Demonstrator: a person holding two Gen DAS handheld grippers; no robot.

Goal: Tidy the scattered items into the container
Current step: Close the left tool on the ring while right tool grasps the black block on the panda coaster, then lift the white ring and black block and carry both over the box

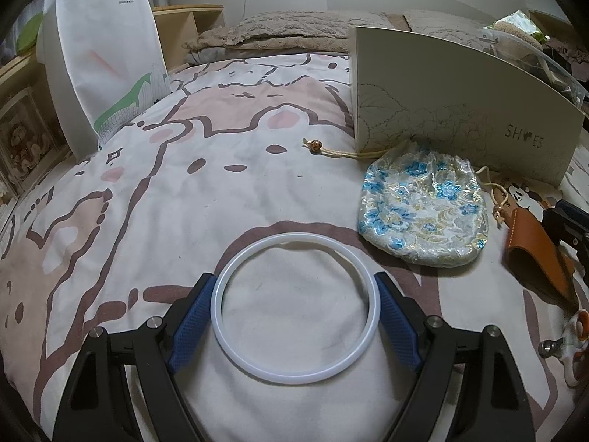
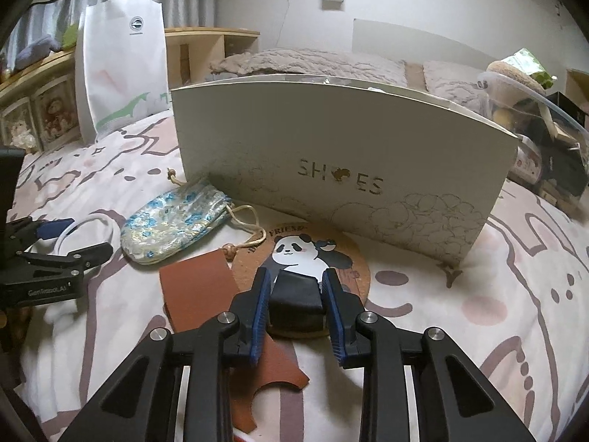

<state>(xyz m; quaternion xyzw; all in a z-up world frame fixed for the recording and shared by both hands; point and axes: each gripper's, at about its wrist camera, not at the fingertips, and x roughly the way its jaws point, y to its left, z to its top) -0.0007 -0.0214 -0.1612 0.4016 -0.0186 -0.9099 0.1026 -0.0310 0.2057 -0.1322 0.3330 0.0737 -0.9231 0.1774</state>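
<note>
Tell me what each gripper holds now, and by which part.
The left gripper holds the white ring by its outer edge. The right gripper clamps the black block by its two sides.

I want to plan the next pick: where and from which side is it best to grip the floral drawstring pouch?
Probably across the narrow gathered neck of the floral pouch, coming from above. The pouch lies flat on the bedspread with its neck close beside the shoe box, so a low approach from the box side looks blocked. The soft body may slip from the tongs.

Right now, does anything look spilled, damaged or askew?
Nothing spilled or broken. The brown leather piece lies partly under the panda coaster, beside the black block in the right gripper.
</note>
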